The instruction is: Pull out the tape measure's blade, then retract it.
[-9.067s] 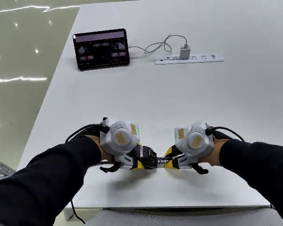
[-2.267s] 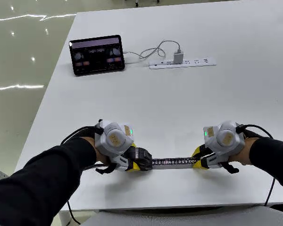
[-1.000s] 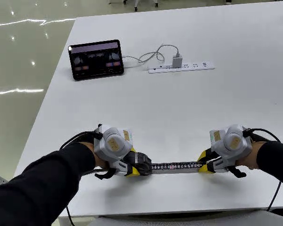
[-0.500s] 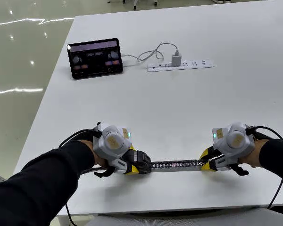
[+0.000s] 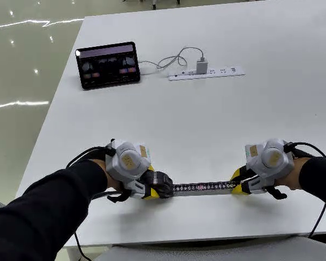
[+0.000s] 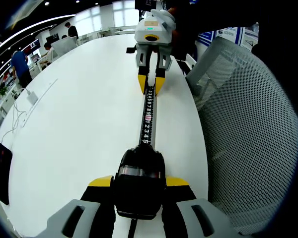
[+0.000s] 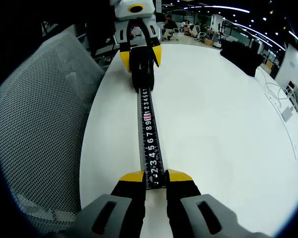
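Observation:
The black tape measure case [image 5: 158,185] [image 6: 139,179] rests on the white table near its front edge, with my left gripper [image 5: 146,191] [image 6: 139,182] shut on it. Its dark blade [image 5: 202,187] [image 6: 147,116] [image 7: 149,134] with white numbers runs flat along the table to my right gripper [image 5: 238,182] [image 7: 154,179], which is shut on the blade's tip. In the left gripper view the right gripper [image 6: 151,82] shows at the far end of the blade; in the right gripper view the left gripper [image 7: 140,55] holds the case [image 7: 141,69].
A tablet [image 5: 107,64] stands at the table's back left. A white power strip [image 5: 206,73] with a charger and cable lies beside it. A mesh chair back [image 6: 243,129] [image 7: 44,119] sits just off the table's front edge [image 5: 195,235].
Since the earliest frame the right gripper has moved right, away from the case, drawing the blade out. Over the last second it has moved only slightly further right; the left gripper has stayed put.

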`<state>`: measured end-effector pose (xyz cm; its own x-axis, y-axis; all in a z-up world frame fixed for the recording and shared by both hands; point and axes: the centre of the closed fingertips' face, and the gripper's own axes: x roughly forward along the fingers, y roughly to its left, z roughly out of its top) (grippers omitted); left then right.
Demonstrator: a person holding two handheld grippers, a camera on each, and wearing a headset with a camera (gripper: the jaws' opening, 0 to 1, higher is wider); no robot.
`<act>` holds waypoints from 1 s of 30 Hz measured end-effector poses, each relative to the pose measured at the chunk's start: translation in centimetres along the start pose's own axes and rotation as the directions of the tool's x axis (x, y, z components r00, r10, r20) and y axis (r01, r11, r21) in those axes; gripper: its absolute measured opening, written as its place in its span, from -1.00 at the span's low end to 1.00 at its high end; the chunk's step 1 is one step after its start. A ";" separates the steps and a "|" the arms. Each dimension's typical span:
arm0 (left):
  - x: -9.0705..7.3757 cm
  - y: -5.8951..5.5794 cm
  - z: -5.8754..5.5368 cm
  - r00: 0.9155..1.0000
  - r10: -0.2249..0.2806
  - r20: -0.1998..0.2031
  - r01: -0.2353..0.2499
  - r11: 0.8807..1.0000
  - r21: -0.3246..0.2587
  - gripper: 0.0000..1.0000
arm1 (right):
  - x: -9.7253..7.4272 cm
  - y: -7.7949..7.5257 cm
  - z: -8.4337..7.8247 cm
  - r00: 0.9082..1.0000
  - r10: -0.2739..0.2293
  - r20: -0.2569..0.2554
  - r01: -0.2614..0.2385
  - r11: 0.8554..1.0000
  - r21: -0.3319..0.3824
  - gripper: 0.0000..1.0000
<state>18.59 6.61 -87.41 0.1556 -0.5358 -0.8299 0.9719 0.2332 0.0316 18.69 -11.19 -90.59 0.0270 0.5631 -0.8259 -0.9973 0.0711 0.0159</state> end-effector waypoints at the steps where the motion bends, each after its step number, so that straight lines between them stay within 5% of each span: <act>1: 0.0 0.0 0.0 1.000 0.000 0.000 0.000 1.000 0.000 -0.37 | 0.0 0.0 0.0 1.000 0.000 -0.001 0.000 1.000 -0.001 -0.79; 30: 0.1 0.0 0.0 1.000 -0.006 -0.001 0.006 1.000 0.003 -0.37 | -1.1 -0.3 -1.3 1.000 -0.011 -0.006 0.011 1.000 0.013 -0.79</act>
<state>18.64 6.55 -87.47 0.1501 -0.5367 -0.8303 0.9732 0.2280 0.0285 18.89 -12.91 -90.48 0.0371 0.5578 -0.8292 -0.9960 0.0880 0.0146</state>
